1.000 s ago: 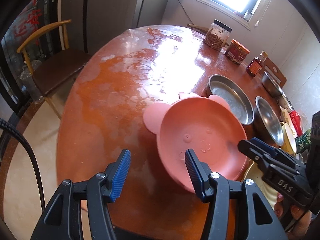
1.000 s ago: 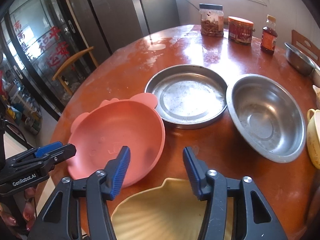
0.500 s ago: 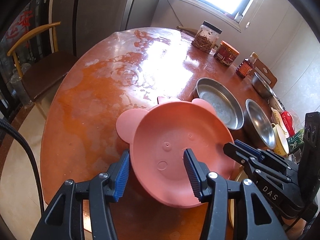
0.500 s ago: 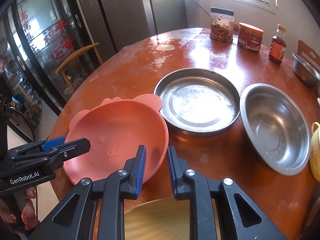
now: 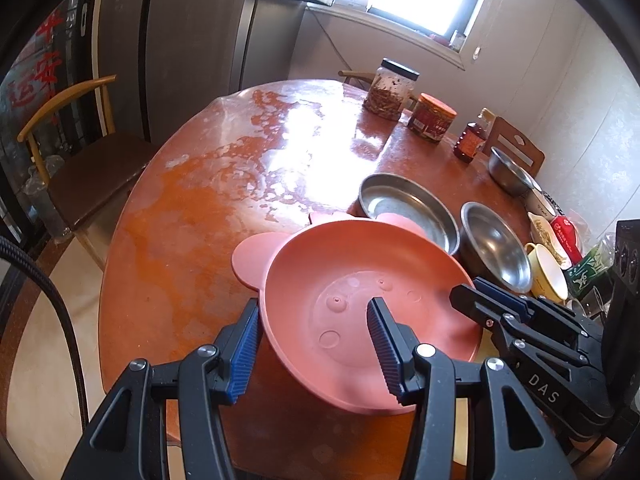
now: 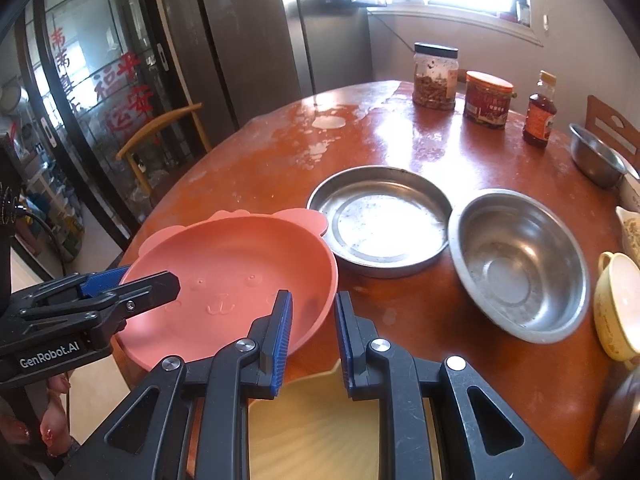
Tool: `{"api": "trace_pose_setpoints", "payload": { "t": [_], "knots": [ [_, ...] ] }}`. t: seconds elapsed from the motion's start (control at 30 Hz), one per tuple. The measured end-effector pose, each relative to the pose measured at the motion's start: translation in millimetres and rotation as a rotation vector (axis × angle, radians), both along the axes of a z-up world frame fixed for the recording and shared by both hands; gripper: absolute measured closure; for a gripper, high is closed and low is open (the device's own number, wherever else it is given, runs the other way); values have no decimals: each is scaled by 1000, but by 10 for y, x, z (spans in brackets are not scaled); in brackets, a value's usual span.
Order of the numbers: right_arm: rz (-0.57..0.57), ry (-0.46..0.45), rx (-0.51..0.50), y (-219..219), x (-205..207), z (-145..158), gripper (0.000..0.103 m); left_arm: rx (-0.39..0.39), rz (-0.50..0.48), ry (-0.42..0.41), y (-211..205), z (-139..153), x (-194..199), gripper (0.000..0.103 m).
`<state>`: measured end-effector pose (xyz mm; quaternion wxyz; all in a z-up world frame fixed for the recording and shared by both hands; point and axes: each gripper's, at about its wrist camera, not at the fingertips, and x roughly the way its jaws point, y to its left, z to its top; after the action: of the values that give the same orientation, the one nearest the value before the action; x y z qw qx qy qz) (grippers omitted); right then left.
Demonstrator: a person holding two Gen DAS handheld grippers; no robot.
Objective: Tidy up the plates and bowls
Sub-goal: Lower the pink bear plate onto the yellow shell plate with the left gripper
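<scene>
Round red-brown tabletop (image 5: 192, 208), worn pale patches, window glare. Chair (image 5: 76, 168) beside. Both grippers' jaws clenched on pink bowl (image 6: 224, 280) rim.

Pink bear-eared plate (image 5: 360, 280), faint raised face pattern, between the left tongs (image 5: 312, 344): black frame, ribbed blue pads. Beyond them: red-brown worktop (image 5: 192, 208) with pale blotches; two plain silver steel dishes (image 6: 384, 220). Under the right tongs (image 6: 312, 328): cream-yellow ribbed shell plate (image 6: 316, 428).
</scene>
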<state>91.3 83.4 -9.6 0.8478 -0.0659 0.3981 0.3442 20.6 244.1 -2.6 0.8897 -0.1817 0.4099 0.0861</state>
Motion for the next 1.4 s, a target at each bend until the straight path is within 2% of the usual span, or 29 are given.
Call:
{"api": "trace_pose_setpoints", "payload": {
  "t": [0.2, 0.43, 0.9, 1.4],
  "knots": [
    [-17, -34, 20, -195, -129, 137, 81, 23, -24, -32, -188, 145, -79, 50],
    [-55, -43, 31, -539, -257, 172, 81, 34, -79, -38, -488, 181, -145, 50],
    [-138, -24, 34, -1180, -494, 73, 80, 66, -183, -15, -1086, 110, -162, 50],
    [-170, 11, 11, -1443, -683, -114, 80, 72, -236, 35, -1318, -116, -117, 50]
  ]
}}
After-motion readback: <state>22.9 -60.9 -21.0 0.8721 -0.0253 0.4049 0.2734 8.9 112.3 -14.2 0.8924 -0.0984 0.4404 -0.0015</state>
